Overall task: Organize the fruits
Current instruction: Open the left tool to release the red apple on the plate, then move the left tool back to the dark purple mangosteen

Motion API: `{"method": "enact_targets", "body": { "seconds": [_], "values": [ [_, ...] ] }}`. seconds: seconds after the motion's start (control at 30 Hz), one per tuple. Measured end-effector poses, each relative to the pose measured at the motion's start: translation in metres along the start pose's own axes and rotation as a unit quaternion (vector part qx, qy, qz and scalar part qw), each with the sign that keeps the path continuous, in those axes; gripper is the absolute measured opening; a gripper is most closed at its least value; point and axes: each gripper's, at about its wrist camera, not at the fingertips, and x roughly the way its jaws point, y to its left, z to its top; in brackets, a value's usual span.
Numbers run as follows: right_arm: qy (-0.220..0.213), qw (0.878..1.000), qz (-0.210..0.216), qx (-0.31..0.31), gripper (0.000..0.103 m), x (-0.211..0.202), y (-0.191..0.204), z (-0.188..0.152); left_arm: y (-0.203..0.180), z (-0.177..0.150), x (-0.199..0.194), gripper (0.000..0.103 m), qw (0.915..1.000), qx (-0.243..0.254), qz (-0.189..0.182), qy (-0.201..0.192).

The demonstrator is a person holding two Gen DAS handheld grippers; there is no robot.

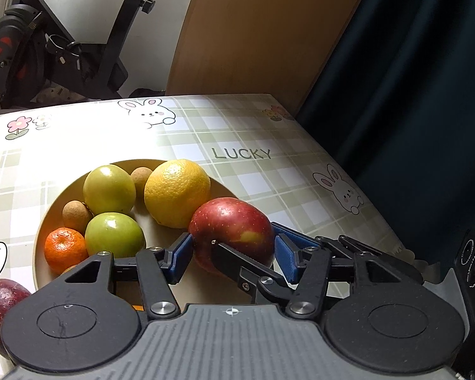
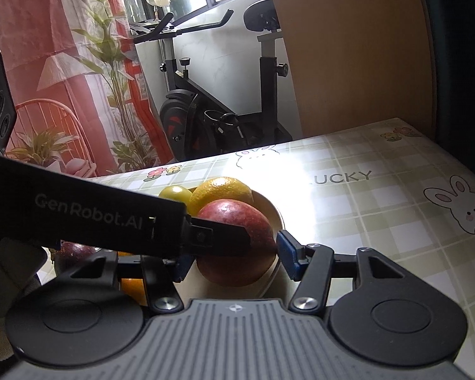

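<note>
A red apple [image 1: 234, 221] rests at the right rim of a tan plate [image 1: 44, 221], also seen in the right wrist view as apple [image 2: 237, 247] and plate [image 2: 274, 215]. My left gripper [image 1: 232, 253] has its blue pads against both sides of the apple. My right gripper [image 2: 234, 259] grips the same apple; one of its fingers [image 1: 234, 259] crosses the apple's near face. The left gripper's finger [image 2: 224, 237] hides the right gripper's left pad. On the plate lie a large yellow citrus [image 1: 177, 193], two green apples [image 1: 109, 188], a mandarin [image 1: 65, 248] and two small brown fruits [image 1: 76, 213].
A dark purple fruit [image 1: 3, 297] lies on the tablecloth left of the plate. The chequered table [image 1: 269, 145] ends at the right by a dark curtain [image 1: 411, 95]. A wooden panel [image 1: 253, 31] and an exercise bike [image 2: 224, 95] stand behind the table. A gloved hand [image 2: 3, 285] shows at the left.
</note>
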Motion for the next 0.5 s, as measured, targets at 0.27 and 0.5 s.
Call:
{"method": "enact_targets", "body": {
  "seconds": [0.27, 0.5],
  "values": [
    [-0.004, 1.000, -0.014, -0.009, 0.062, 0.000, 0.003, -0.007, 0.003, -0.005, -0.014, 0.056, 0.9998, -0.009, 0.008, -0.017],
    [-0.024, 1.000, -0.005, -0.009, 0.064, -0.016, 0.008, -0.012, 0.017, -0.009, -0.046, 0.057, 0.9989, -0.017, 0.024, -0.037]
  ]
}}
